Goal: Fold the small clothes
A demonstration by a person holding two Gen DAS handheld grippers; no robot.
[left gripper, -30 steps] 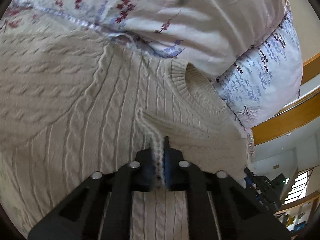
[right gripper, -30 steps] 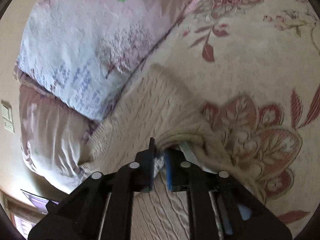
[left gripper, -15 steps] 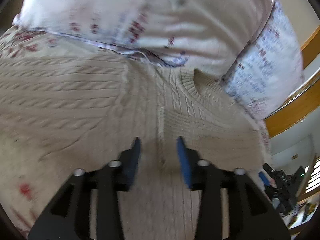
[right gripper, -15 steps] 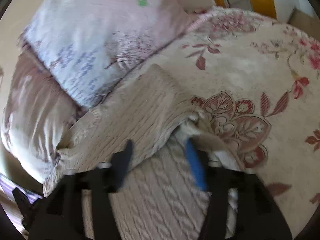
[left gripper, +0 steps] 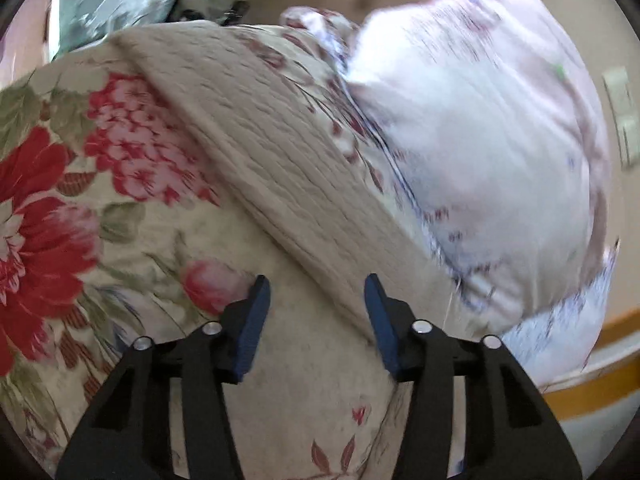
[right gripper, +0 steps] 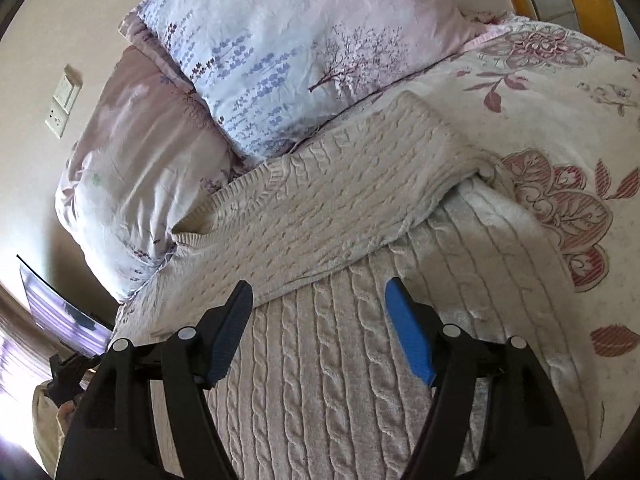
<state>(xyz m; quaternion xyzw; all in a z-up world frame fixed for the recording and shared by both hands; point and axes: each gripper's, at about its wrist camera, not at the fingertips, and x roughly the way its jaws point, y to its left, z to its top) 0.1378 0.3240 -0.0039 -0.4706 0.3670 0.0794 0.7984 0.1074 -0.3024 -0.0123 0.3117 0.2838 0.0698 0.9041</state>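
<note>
- My right gripper [right gripper: 318, 320]: fingers apart, opening, nothing between them, just over the sweater [right gripper: 340, 216].
- My left gripper [left gripper: 316, 312]: fingers apart, empty, beside the sweater's edge.
- Sweater: on the bed [right gripper: 560, 80], below the pillows [right gripper: 280, 40], sleeve folded across; soft, thick, limp knit, so I'd pinch a hem or folded edge.

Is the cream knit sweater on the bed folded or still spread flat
Partly folded: the sweater has its sleeve doubled across the body.

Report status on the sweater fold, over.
Left gripper open, empty. Right gripper opening, empty. Sweater top folded over, flat on bedspread. Nothing blocking.
</note>
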